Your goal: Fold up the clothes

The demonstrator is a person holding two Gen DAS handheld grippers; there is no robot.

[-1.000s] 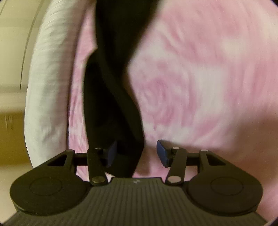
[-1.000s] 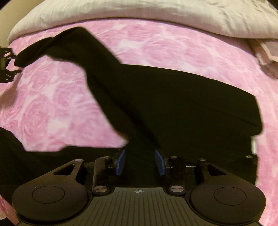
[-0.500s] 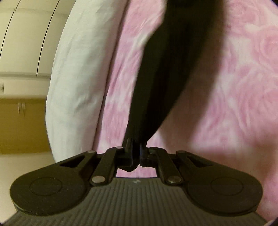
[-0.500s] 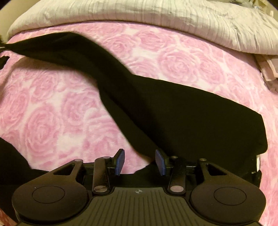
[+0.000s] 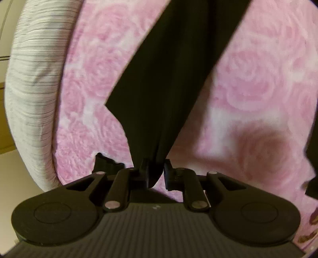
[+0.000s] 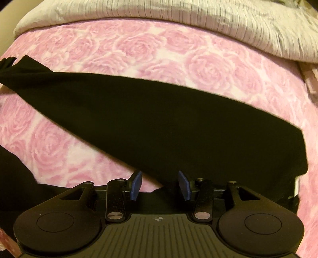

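A black garment (image 6: 159, 123) lies across a pink rose-patterned blanket (image 6: 139, 49). One long black part of it (image 5: 169, 79) is drawn taut up and away from my left gripper (image 5: 156, 174). That gripper's jaws are opening slightly, but the bunched cloth still fills the narrow gap and is held. My right gripper (image 6: 160, 184) hovers over the garment's near edge. Its blue pads (image 6: 137, 184) stand apart and are opening a little. The cloth's edge lies below them, and neither pad presses on it.
A white-grey ribbed duvet (image 6: 178, 13) is rolled along the far side of the blanket, and in the left wrist view the duvet (image 5: 31, 89) borders the left. More black cloth (image 6: 15, 178) lies at the lower left. Beige cabinets (image 5: 4, 139) stand beyond the bed.
My left gripper closed on the black strip, then lifted and pulled it out straight; its jaws now stand slightly wider. In the right wrist view the raised strip has flattened into a long band.
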